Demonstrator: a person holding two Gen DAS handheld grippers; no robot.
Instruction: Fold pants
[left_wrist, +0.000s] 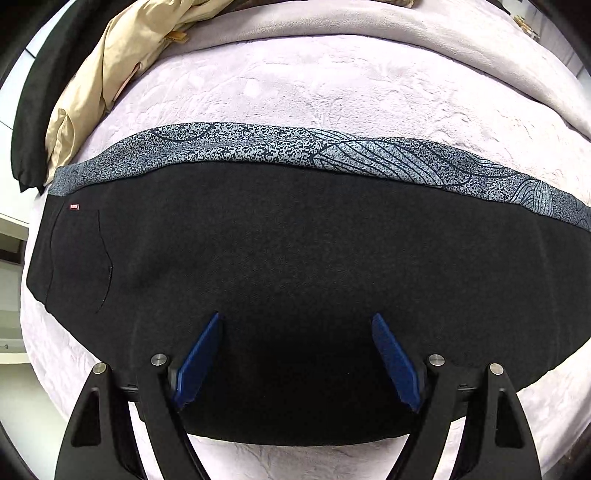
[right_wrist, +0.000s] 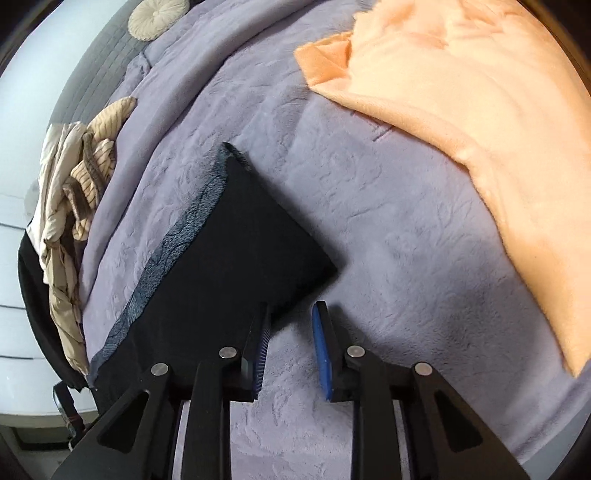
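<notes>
Black pants (left_wrist: 295, 258) lie flat across a lilac bed cover (left_wrist: 295, 85), with a grey patterned stripe (left_wrist: 332, 155) along their far edge. My left gripper (left_wrist: 295, 321) is open above the near part of the pants, blue pads wide apart and empty. In the right wrist view the pants' leg end (right_wrist: 240, 240) points away, with the patterned stripe on its left side. My right gripper (right_wrist: 291, 310) is open at the near right edge of the leg end, holding nothing.
A beige garment (left_wrist: 110, 74) and a black one (left_wrist: 33, 110) lie at the left of the bed. An orange blanket (right_wrist: 480, 129) covers the right side. A striped and beige heap (right_wrist: 74, 184) lies left, and a round cushion (right_wrist: 159, 16) at the far end.
</notes>
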